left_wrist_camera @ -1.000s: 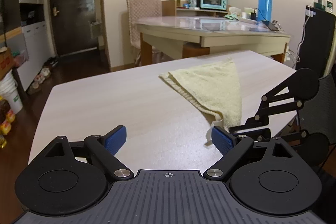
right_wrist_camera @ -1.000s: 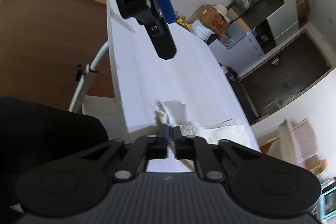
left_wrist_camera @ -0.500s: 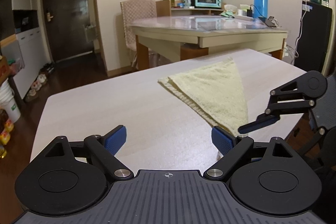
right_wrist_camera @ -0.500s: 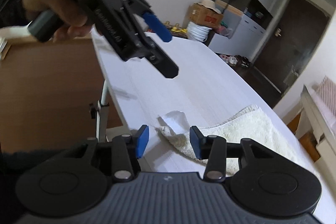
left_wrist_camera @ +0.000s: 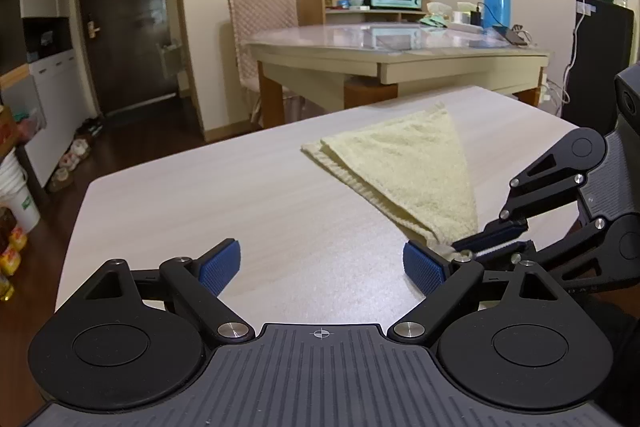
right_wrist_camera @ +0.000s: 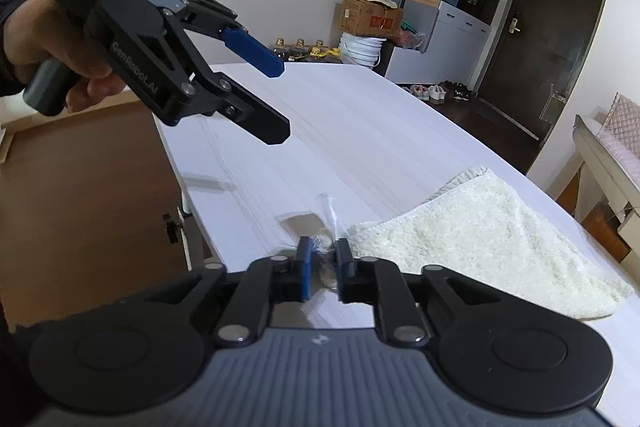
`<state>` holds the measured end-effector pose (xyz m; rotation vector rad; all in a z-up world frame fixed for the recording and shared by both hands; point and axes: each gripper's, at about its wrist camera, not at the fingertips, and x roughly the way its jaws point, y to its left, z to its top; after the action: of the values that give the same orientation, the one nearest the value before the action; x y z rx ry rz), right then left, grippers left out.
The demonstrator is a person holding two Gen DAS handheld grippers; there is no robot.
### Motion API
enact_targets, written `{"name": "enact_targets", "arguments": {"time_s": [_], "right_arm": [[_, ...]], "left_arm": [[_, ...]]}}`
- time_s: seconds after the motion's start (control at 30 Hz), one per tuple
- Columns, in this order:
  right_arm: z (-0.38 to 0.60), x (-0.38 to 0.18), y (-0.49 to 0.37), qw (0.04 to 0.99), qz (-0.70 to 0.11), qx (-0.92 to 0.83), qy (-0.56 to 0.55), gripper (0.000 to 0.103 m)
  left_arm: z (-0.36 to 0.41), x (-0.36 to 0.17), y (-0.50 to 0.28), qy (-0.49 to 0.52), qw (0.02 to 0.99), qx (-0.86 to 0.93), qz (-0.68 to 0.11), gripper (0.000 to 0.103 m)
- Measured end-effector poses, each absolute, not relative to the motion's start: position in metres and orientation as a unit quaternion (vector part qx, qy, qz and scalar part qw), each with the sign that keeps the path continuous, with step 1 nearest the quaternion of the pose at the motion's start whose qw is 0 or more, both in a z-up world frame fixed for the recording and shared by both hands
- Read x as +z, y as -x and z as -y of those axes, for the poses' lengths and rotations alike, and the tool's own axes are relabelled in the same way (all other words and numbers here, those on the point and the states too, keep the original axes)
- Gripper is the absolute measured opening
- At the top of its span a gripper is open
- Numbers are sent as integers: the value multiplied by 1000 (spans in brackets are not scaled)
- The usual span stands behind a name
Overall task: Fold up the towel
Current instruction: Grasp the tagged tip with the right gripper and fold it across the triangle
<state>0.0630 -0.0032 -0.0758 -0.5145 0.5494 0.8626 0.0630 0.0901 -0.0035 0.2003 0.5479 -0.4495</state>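
In the right wrist view, the black two-finger left gripper (right_wrist_camera: 280,103) held at the near left carries white lettering: "DAS" on the upper block of its body, with smaller lines beneath too tiny to read, and "GenRobot.AI" running along its black side plate. The brown cardboard box (right_wrist_camera: 370,21) far across the room has a white label and red print, both illegible. In the left wrist view, faint letters on the black right gripper (left_wrist_camera: 486,247) at the near right cannot be read.
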Motion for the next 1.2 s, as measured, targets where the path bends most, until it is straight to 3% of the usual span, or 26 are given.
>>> {"name": "enact_targets", "arguments": {"time_s": [0.47, 0.8, 1.2], "right_arm": [[41, -25, -53, 817, -280, 478, 161, 10], [68, -7, -40, 766, -307, 558, 90, 10], [170, 17, -144, 784, -279, 540, -126, 10]], "left_arm": [[-63, 16, -164, -140, 911, -291, -256, 92], [-41, -20, -229, -212, 864, -332, -314, 92], [-56, -31, -266, -161, 840, -343, -388, 97]]}}
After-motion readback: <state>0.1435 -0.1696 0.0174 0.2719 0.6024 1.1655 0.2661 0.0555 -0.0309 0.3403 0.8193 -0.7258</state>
